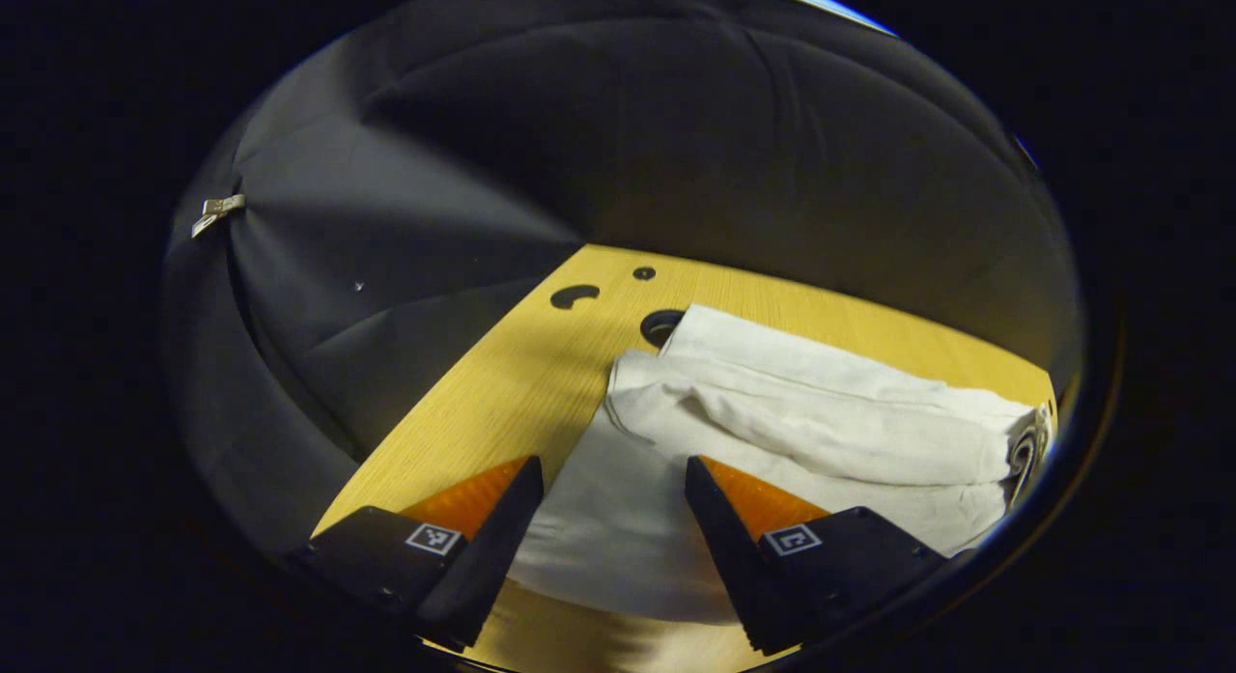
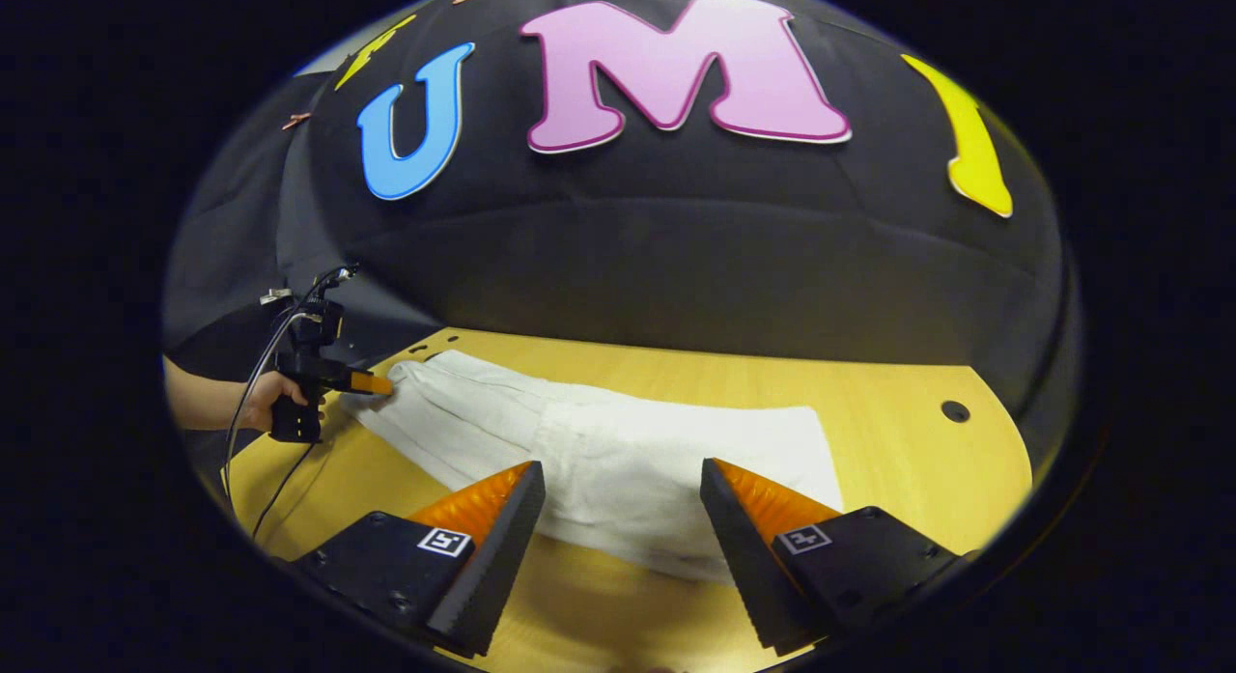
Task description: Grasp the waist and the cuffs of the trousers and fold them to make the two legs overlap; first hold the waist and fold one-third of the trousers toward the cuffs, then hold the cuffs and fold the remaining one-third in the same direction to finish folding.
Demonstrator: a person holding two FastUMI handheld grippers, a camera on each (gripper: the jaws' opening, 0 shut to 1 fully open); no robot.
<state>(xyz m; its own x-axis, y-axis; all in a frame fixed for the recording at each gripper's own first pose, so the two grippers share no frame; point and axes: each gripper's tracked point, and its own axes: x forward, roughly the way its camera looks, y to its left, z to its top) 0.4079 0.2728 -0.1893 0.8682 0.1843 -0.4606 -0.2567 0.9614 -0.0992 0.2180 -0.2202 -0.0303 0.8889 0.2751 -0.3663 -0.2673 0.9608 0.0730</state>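
Over the near left end of the white trousers [image 1: 772, 432] my left gripper [image 1: 613, 499] hangs with its fingers spread wide, holding nothing — I keep it open so it can drop straight onto an edge of cloth. From the right gripper view I see that same gripper [image 2: 372, 383] farther off, my hand [image 2: 266, 395] around its handle, its tip just at the trousers' [image 2: 618, 451] far left end. The trousers lie flat along the yellow wooden table [image 1: 463, 412], stretched lengthwise so each end falls to one hand. At the left end the fabric is bunched in soft rolls beside a round hole [image 1: 661, 325] in the tabletop; I cannot tell whether that end is waist or cuffs. Toward the trousers' right end my right gripper [image 2: 623, 514] hovers over the near hem, fingers equally wide, empty. Both sit poised at opposite ends, I judge, because the leg-over-leg fold needs both ends lifted together — no pinch has yet been made.
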